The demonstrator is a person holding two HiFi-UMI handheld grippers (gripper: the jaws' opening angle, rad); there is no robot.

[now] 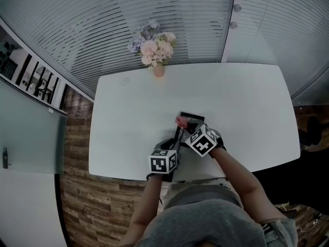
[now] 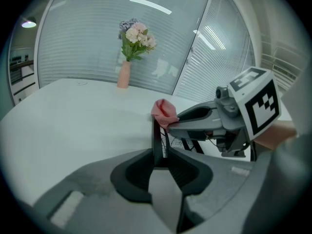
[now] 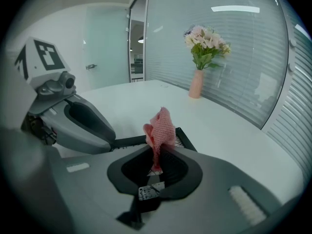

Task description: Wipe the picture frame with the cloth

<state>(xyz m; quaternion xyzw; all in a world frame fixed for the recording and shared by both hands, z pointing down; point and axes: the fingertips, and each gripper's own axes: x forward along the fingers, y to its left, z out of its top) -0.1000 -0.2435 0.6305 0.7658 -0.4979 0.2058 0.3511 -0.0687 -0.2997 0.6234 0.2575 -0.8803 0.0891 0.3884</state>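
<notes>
A black picture frame (image 1: 190, 119) lies near the front edge of the white table (image 1: 128, 117), seen edge-on as the frame (image 2: 157, 138) in the left gripper view. My left gripper (image 2: 163, 156) is shut on the frame's near edge. My right gripper (image 3: 157, 156) is shut on a pink mesh cloth (image 3: 160, 128), which sticks up from the jaws over the frame (image 3: 184, 138). In the head view the cloth (image 1: 182, 121) rests at the frame's left part, with the right gripper (image 1: 191, 129) just behind it and the left gripper (image 1: 175, 143) at the frame's near end.
A pink vase of pastel flowers (image 1: 155, 50) stands at the table's far edge, well away from both grippers. Glass walls with blinds (image 1: 169, 14) rise behind the table. Wooden floor (image 1: 92, 199) shows at the left and front.
</notes>
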